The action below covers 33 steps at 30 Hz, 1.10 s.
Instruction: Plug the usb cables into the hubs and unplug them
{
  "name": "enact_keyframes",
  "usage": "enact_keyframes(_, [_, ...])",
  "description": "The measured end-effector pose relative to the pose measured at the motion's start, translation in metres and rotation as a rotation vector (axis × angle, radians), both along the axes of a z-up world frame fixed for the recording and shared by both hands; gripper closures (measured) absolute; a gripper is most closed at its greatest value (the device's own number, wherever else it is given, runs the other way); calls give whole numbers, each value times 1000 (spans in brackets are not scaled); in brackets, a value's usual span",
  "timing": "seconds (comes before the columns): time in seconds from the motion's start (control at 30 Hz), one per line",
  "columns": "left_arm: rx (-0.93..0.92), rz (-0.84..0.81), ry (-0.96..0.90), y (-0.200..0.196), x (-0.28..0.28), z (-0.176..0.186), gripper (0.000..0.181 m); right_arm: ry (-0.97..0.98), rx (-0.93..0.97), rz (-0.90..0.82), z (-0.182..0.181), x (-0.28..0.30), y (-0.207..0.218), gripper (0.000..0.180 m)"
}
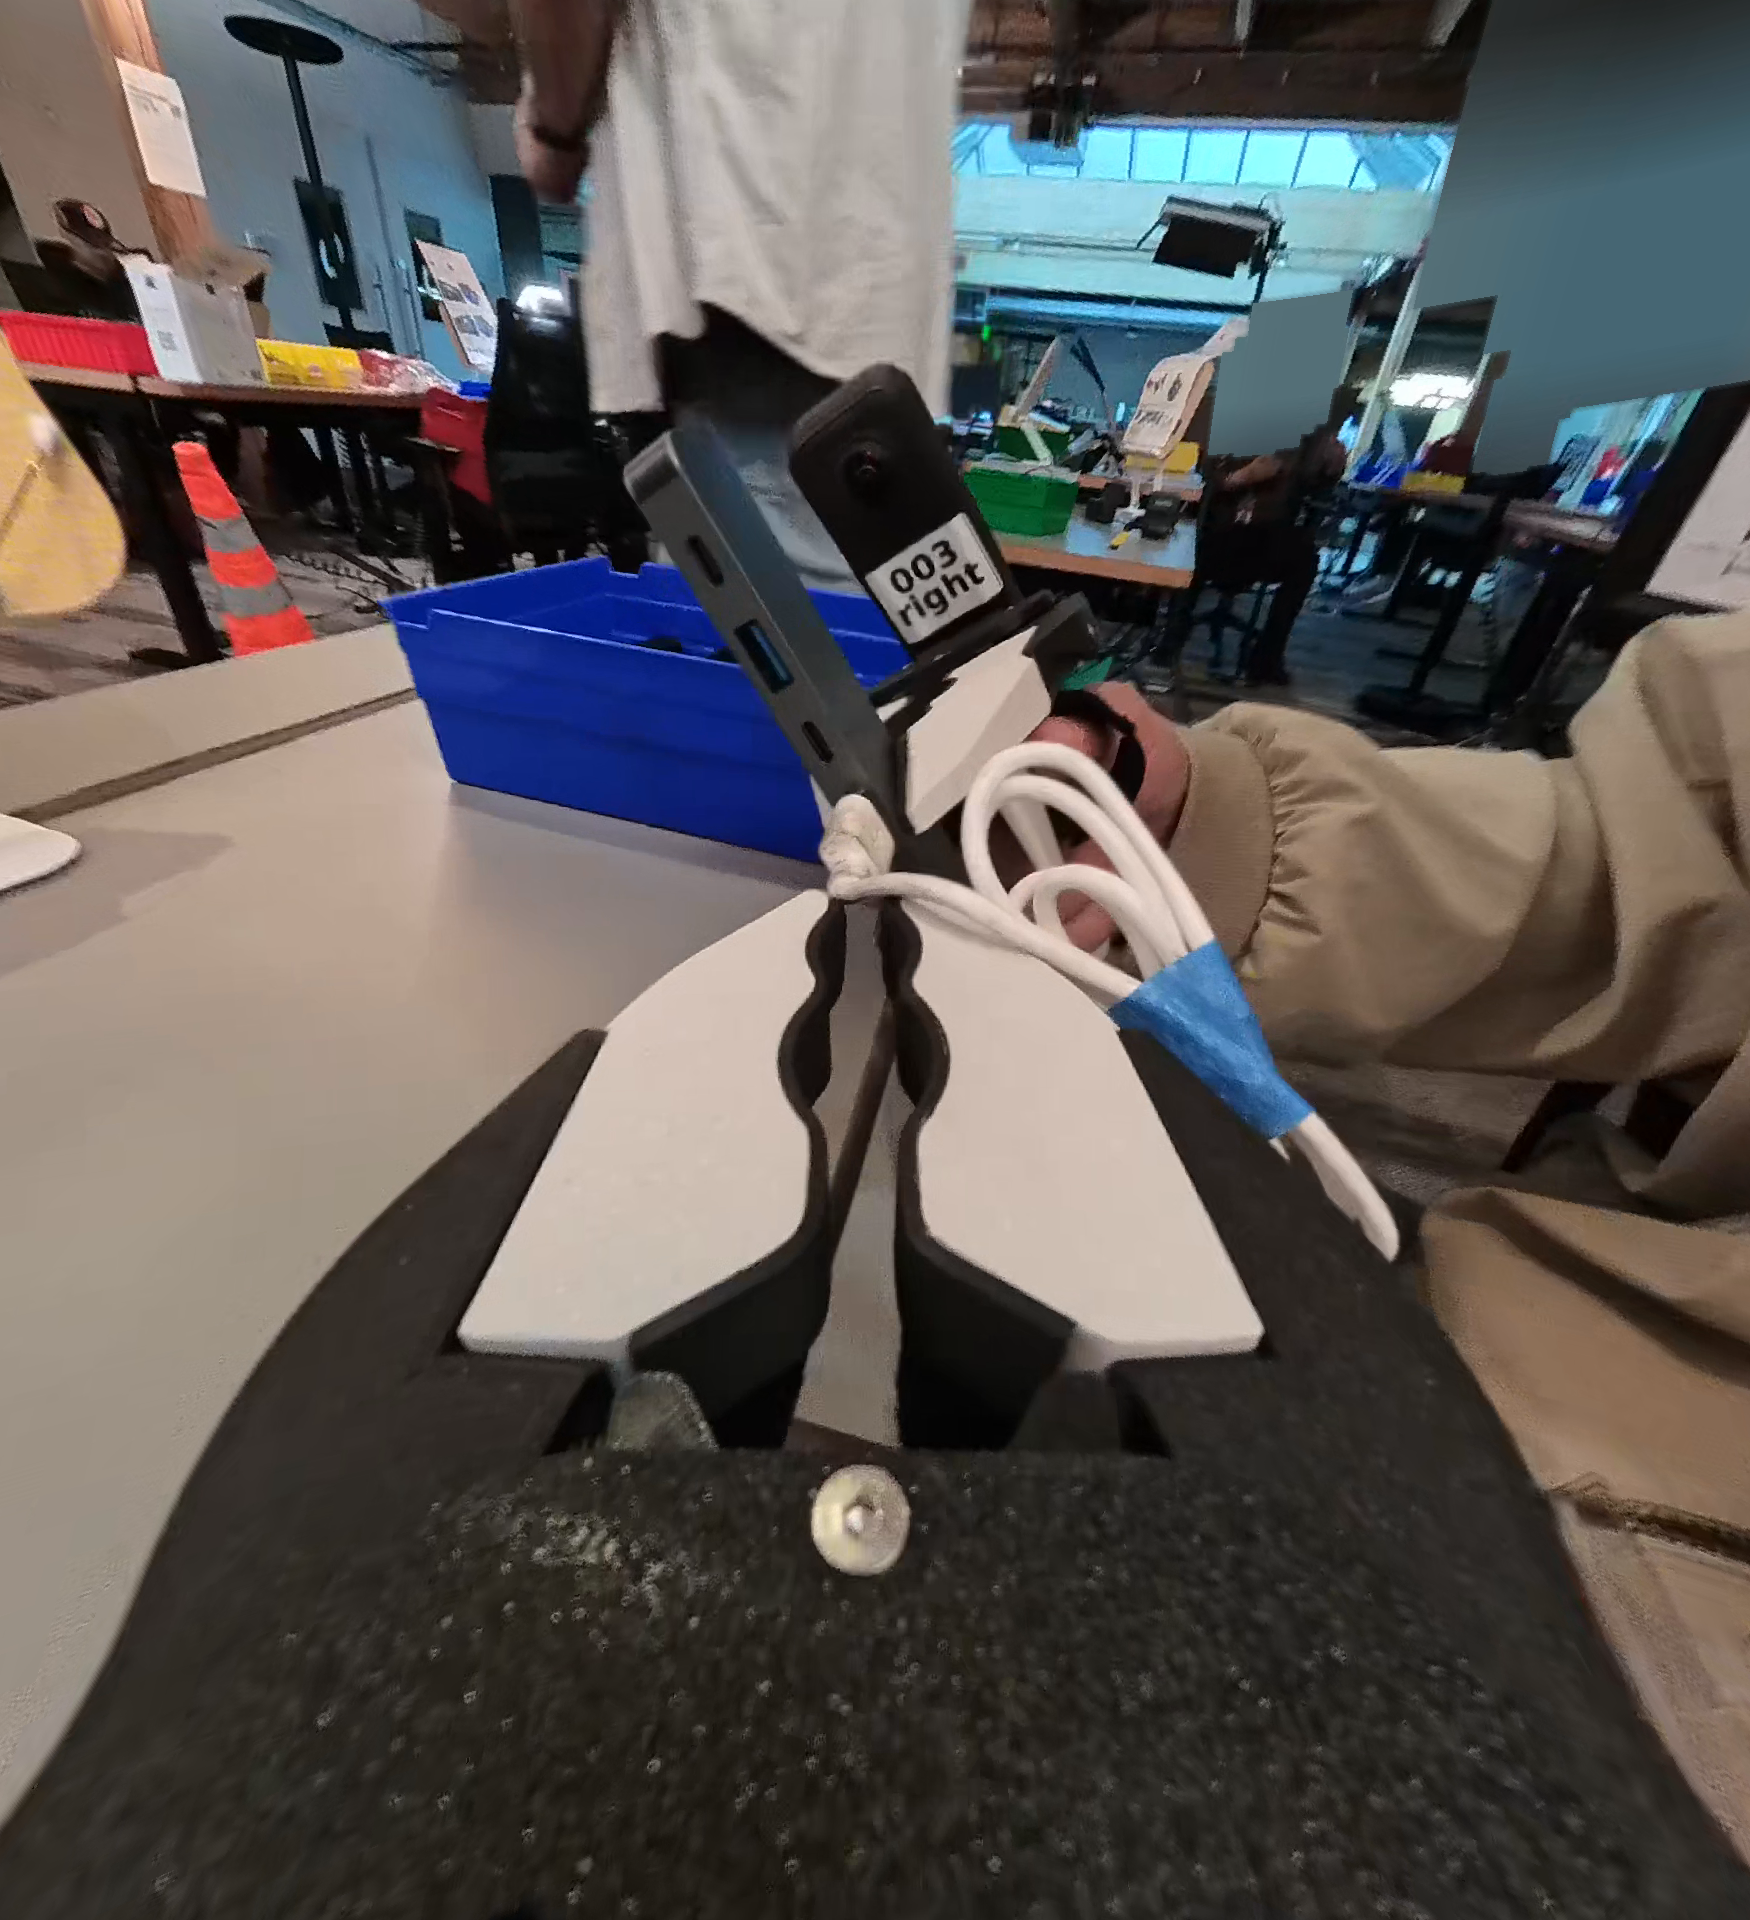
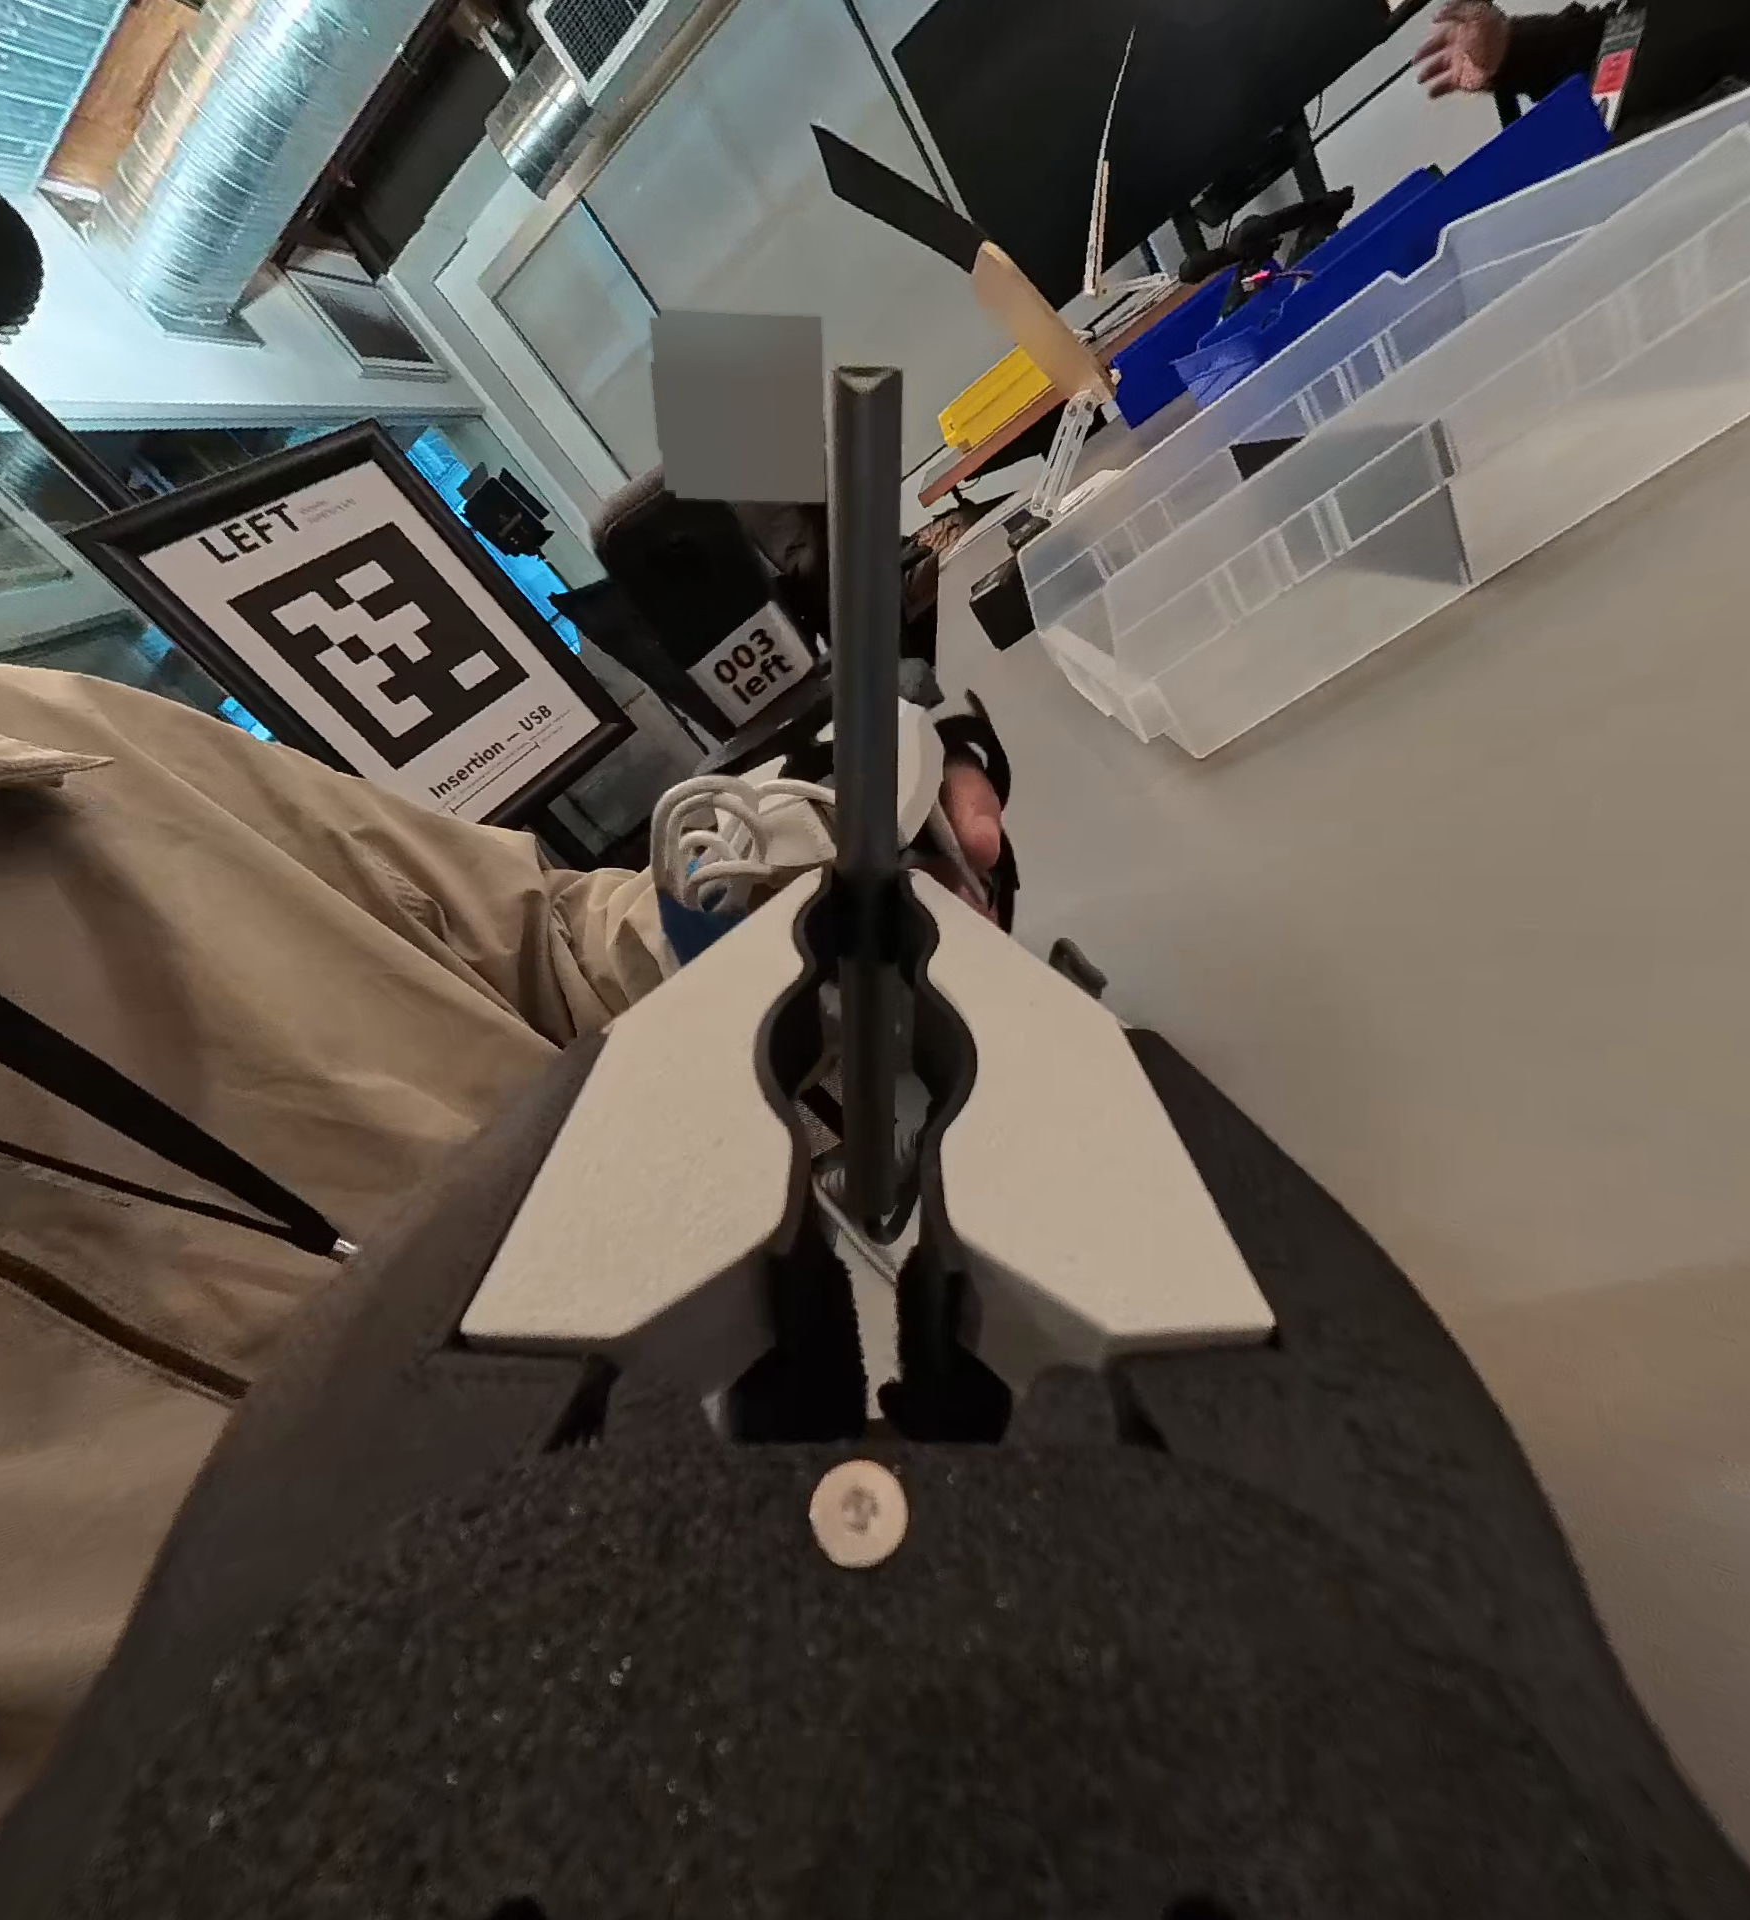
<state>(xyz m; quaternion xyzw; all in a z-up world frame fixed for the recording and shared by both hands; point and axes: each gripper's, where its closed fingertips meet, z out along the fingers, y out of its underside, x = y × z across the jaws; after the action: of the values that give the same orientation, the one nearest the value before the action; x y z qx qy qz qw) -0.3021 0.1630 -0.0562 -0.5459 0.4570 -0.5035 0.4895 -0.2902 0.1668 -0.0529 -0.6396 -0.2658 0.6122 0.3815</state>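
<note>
My left gripper is shut on the plug end of a white USB cable. The cable's coils are bound with blue tape and hang to the right. The white plug touches the lower end of a dark grey hub; I cannot tell whether it is seated in a port. The hub stands tilted above the grey table, and several ports show on its side. My right gripper is shut on the hub, seen edge-on. The cable coils show behind it.
A blue bin stands on the table behind the hub. A clear plastic tray lies to the right. A framed sign stands at the left. A person in white stands beyond the table, near an orange cone. My two grippers' fingertips are within a few centimetres of each other.
</note>
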Motion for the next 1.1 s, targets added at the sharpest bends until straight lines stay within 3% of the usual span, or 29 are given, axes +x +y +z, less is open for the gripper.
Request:
enact_keyframes(0.27, [-250,-78,-118,-2,2,9,161,5,-7,-19,1,2,3,170])
enact_keyframes(0.4, [-286,-50,-162,0,4,14,157,-4,-1,-24,2,3,3,170])
enact_keyframes(0.5, [-297,9,-205,6,4,19,159,-53,0,-11,-6,-4,0,170])
enact_keyframes(0.57, [-276,24,-188,6,4,18,174,-44,-9,8,-7,-9,-3,170])
enact_keyframes(0.63, [-248,17,-164,6,1,18,177,-27,-16,11,-5,-9,-3,170])
enact_keyframes(1.0, [-252,-33,-62,8,-2,7,167,-35,-29,9,-10,-10,-1,170])
enact_keyframes(1.1, [-224,32,-37,19,-7,3,152,-10,-29,-1,-5,-4,2,170])
